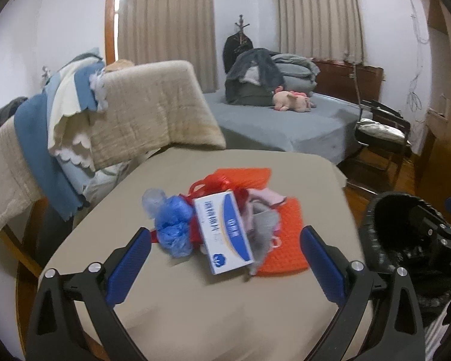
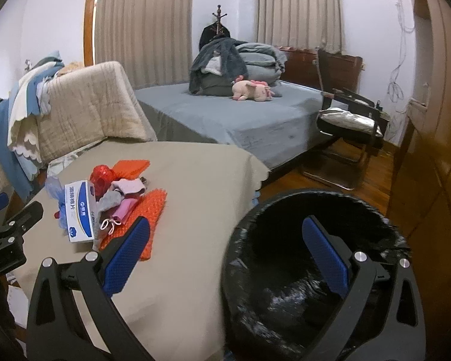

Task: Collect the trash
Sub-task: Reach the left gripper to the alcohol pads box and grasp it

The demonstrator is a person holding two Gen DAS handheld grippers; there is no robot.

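Left gripper [image 1: 225, 234] jaws apart, empty, over near counter [image 1: 171, 300]. Right gripper [image 2: 225, 228] jaws apart, empty, above black-lined bin [image 2: 285, 316] at right. Trash pile mid-counter: box [image 1: 224, 234], blue bag [image 1: 173, 225], red bag [image 1: 216, 183], orange mats [image 1: 285, 240]. Bed [image 1: 273, 126] far.

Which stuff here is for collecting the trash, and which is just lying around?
For the job: white box, blue plastic bag, red plastic bag, black-lined bin.

Just lying about: plush pig, folded bedding, chair, coat rack.
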